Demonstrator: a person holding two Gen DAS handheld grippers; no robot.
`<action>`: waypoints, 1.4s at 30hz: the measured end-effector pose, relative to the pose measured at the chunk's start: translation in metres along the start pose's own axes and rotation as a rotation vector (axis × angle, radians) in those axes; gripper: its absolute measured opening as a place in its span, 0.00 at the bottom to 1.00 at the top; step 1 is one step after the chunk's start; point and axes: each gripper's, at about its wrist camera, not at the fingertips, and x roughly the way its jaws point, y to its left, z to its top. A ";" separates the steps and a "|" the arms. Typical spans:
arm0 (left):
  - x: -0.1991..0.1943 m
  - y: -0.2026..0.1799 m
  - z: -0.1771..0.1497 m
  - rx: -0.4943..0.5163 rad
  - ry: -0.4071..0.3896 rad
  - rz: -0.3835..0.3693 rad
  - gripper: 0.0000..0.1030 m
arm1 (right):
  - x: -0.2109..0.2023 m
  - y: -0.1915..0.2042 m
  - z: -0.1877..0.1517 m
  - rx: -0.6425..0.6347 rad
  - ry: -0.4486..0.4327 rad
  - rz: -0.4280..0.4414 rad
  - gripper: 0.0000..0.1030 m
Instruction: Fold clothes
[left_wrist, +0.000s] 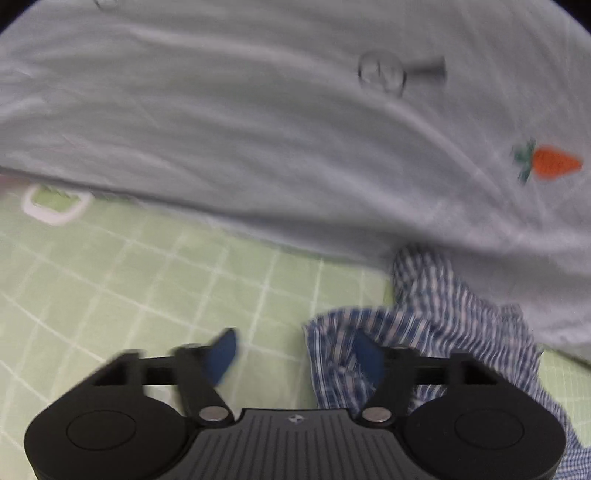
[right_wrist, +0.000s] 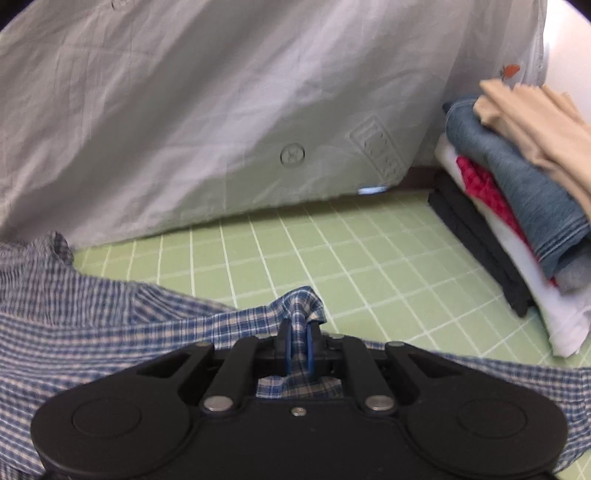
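R gripper (right_wrist: 298, 345) pinching edge of plaid shirt (right_wrist: 92, 314) lying rumpled on green grid mat (right_wrist: 332, 251) nr its near edge, L gripper (left_wrist: 295, 354) spread w/ one finger over cloth: keep R pinch firm, get L closed on cloth, tension even.

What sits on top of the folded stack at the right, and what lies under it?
A beige garment tops the folded stack, over blue, red, white and dark layers. Beneath is the green grid mat; the mat directly under the stack is covered and cannot be seen.
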 end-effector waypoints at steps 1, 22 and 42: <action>-0.009 0.001 0.000 0.007 -0.012 0.015 0.86 | -0.007 0.002 0.002 -0.007 -0.016 0.010 0.08; -0.206 0.043 -0.183 0.101 0.019 0.100 0.91 | -0.152 0.089 -0.131 -0.094 0.087 0.299 0.92; -0.173 -0.083 -0.232 0.159 0.148 -0.154 0.70 | -0.135 -0.027 -0.138 0.070 0.102 0.132 1.00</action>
